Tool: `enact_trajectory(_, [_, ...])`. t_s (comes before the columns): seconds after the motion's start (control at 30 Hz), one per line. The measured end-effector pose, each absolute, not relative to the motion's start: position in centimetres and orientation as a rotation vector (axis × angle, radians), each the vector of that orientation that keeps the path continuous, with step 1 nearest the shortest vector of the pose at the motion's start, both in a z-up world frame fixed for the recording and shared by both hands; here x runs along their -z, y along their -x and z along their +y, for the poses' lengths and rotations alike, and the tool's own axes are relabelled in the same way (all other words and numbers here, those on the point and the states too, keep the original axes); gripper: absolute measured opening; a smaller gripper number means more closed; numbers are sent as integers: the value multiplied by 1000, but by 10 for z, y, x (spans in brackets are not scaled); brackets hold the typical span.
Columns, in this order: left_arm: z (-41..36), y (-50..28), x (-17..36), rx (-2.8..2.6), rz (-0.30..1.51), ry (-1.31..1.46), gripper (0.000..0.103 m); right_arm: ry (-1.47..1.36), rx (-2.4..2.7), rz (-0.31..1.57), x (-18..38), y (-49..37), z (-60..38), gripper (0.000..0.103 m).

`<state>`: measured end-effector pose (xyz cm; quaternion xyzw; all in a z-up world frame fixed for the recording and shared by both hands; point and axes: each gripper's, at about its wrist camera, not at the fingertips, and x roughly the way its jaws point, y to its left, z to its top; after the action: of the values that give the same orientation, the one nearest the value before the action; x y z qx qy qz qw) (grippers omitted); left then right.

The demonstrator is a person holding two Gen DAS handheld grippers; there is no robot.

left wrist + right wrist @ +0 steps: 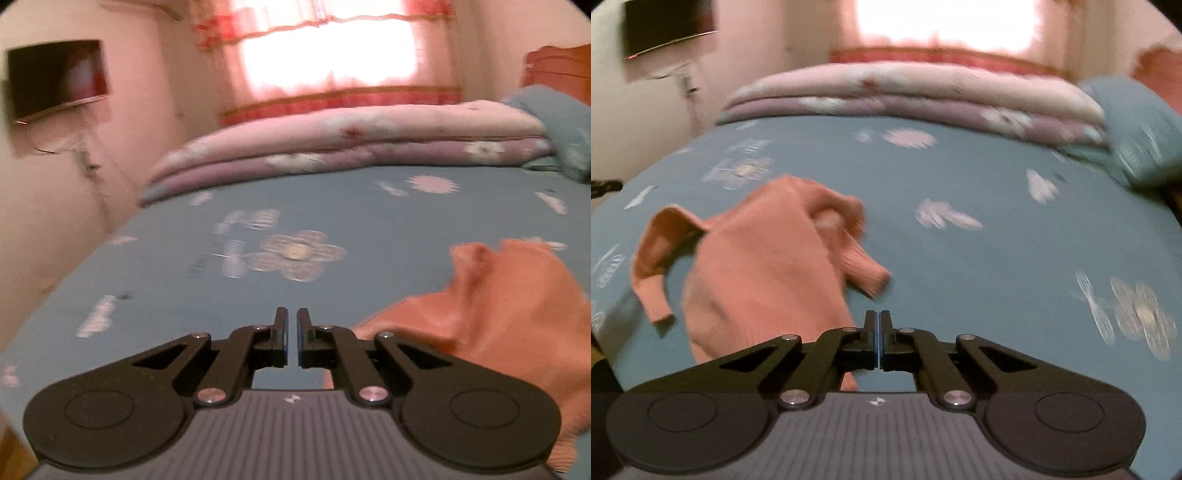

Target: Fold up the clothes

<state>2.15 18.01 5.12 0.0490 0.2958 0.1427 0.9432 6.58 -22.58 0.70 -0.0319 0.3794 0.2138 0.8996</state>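
Lying crumpled on the blue floral bedsheet (960, 258) was the orange sweater (768, 258), sleeves splayed. Left gripper (292, 321) was nearly closed w/ nothing in it; right gripper (878, 323) was fully closed, empty, beside the hem. Risk: closed jaws would only push the knit, bunching it further. No readable text; just a small logo on each gripper body.
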Motion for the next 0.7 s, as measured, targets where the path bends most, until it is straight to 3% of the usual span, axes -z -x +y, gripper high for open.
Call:
enact_trajectory(0.1, [158, -33, -47, -222, 614, -139, 8, 12, -449, 789, 1, -64, -228, 11])
enact_trajectory(0.23, [127, -46, -42, -114, 638, -194, 11, 8, -501, 781, 7, -71, -205, 29])
enact_trajectory(0.3, [114, -52, -38, -74, 648, -219, 11, 11, -536, 789, 11, -71, -193, 30])
enact_trajectory(0.43, [90, -65, -27, -22, 685, -286, 33, 6, -573, 813, 19, -70, -178, 36])
enact_trajectory(0.7, [64, -113, -2, 53, 778, -366, 34, -34, -576, 861, 31, -72, -177, 44])
